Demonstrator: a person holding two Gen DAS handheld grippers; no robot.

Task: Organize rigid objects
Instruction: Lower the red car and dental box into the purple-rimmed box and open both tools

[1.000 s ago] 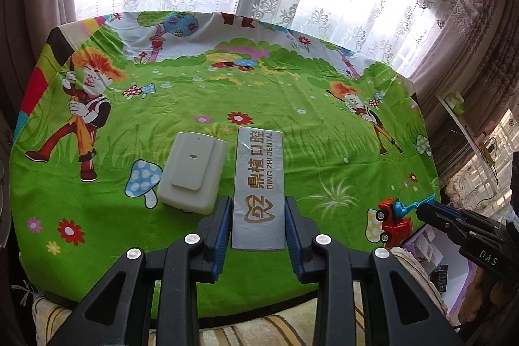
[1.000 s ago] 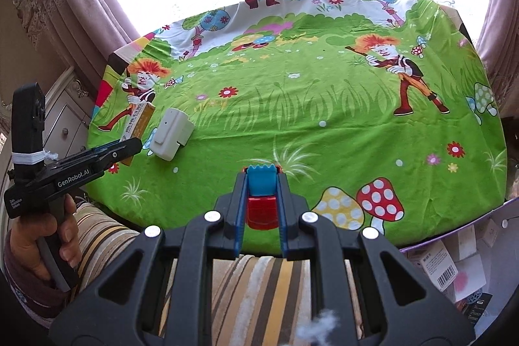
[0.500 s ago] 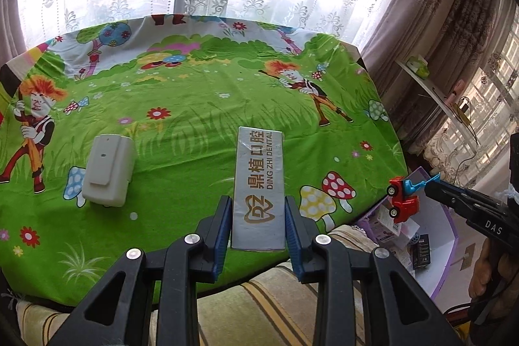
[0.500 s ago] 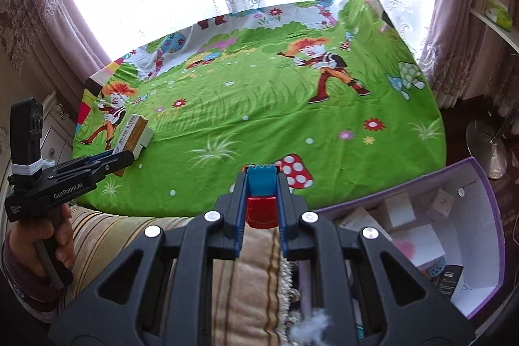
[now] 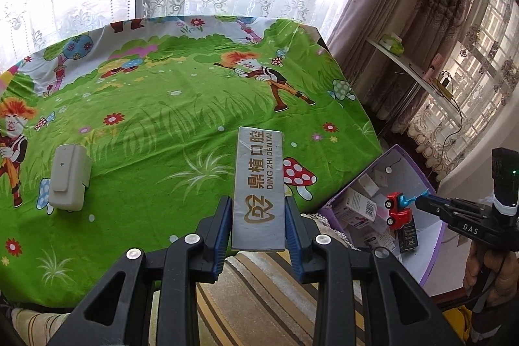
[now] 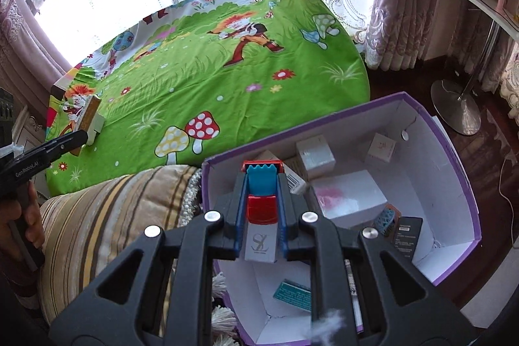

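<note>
Toy truck (image 6: 261, 193) in right tool (image 6: 261, 209), seemingly above purple box (image 6: 454, 158).

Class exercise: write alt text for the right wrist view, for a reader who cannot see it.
The right gripper holds a red and blue toy truck over an open purple box with small cartons inside. Behind lies a table under a green cartoon cloth. At far left, the left gripper holds a long box.

Left wrist view looks down along its fingers (image 5: 223, 229), close over the desk (image 5: 162, 135) edge. Right wrist view hangs over the purple box (image 6: 454, 151). Both share the green cloth (image 6: 211, 86) and box.
</note>
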